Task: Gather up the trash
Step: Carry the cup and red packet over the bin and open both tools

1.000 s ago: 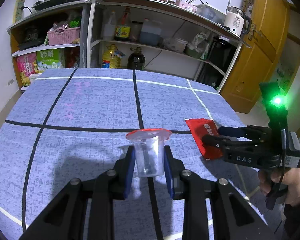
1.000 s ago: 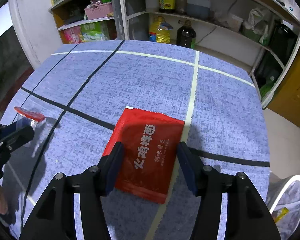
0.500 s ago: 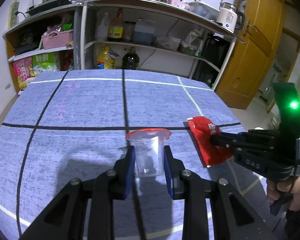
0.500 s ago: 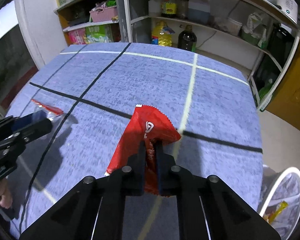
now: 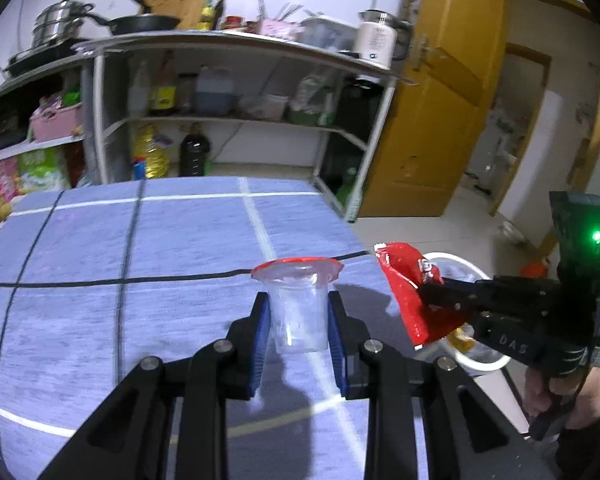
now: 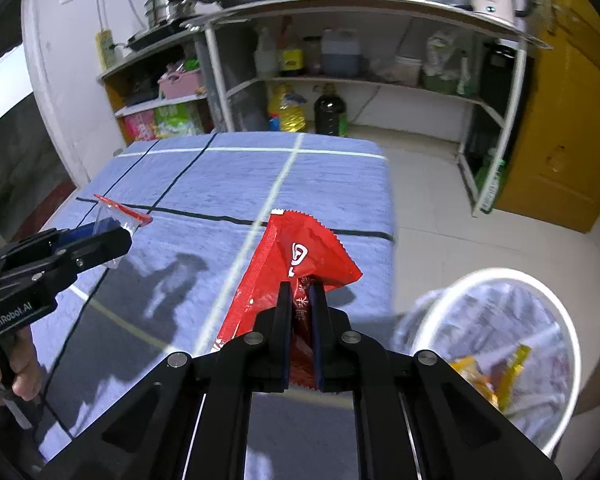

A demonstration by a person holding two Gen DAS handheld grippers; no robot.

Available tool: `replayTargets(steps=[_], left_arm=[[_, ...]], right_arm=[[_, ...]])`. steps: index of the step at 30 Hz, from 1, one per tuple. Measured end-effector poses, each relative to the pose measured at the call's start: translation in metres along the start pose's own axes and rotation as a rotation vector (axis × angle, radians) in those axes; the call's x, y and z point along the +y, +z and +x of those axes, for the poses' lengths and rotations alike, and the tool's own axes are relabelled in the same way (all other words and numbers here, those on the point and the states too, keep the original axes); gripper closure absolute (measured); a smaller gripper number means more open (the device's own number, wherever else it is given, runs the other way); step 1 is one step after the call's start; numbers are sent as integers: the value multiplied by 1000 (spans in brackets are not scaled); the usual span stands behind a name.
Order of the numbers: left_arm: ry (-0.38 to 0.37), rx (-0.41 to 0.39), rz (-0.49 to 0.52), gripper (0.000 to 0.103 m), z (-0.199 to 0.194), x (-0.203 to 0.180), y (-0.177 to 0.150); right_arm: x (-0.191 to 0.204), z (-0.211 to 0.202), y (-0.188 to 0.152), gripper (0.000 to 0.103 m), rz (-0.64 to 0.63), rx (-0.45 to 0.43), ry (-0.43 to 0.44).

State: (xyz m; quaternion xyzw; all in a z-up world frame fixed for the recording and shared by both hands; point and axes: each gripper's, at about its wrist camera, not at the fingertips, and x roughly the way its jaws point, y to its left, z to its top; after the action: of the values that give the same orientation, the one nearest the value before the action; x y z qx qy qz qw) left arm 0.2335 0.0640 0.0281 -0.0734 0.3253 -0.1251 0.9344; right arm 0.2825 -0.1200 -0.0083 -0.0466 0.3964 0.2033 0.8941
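Now that my right tongs (image 6: 301, 322) have lifted the red wrapper (image 6: 296, 264) clear of the tabletop (image 6: 220, 184), pinched tight, the bin (image 6: 496, 344) sits just right of them; my left tongs (image 5: 298, 320) still clamp the clear cup (image 5: 298, 308), next to go.

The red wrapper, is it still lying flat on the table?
No, the right gripper holds the red wrapper pinched and lifted off the table.

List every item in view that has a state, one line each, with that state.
Clear plastic cup with red rim: upright, gripped by left gripper.
Red foil snack packet: crumpled, lifted, pinched by right gripper.
White-rimmed bin: open, lined, wrappers inside.
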Motion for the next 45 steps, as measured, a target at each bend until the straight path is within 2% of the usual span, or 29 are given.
replayTargets(steps=[5, 13, 22, 29, 45], left_arm=[[-52, -3, 43, 74, 5, -47, 0], [-119, 30, 83, 74, 33, -109, 0], [-190, 85, 126, 74, 77, -174, -3], [-182, 125, 146, 74, 105, -193, -9], [-149, 192, 116, 73, 146, -196, -18]], right_arm=[[-37, -31, -18, 95, 42, -32, -36], [-98, -70, -45, 95, 116, -70, -118], [-159, -77, -69, 95, 205, -52, -179], [-187, -70, -80, 95, 250, -31, -178], [-208, -35, -86, 94, 311, 51, -187]])
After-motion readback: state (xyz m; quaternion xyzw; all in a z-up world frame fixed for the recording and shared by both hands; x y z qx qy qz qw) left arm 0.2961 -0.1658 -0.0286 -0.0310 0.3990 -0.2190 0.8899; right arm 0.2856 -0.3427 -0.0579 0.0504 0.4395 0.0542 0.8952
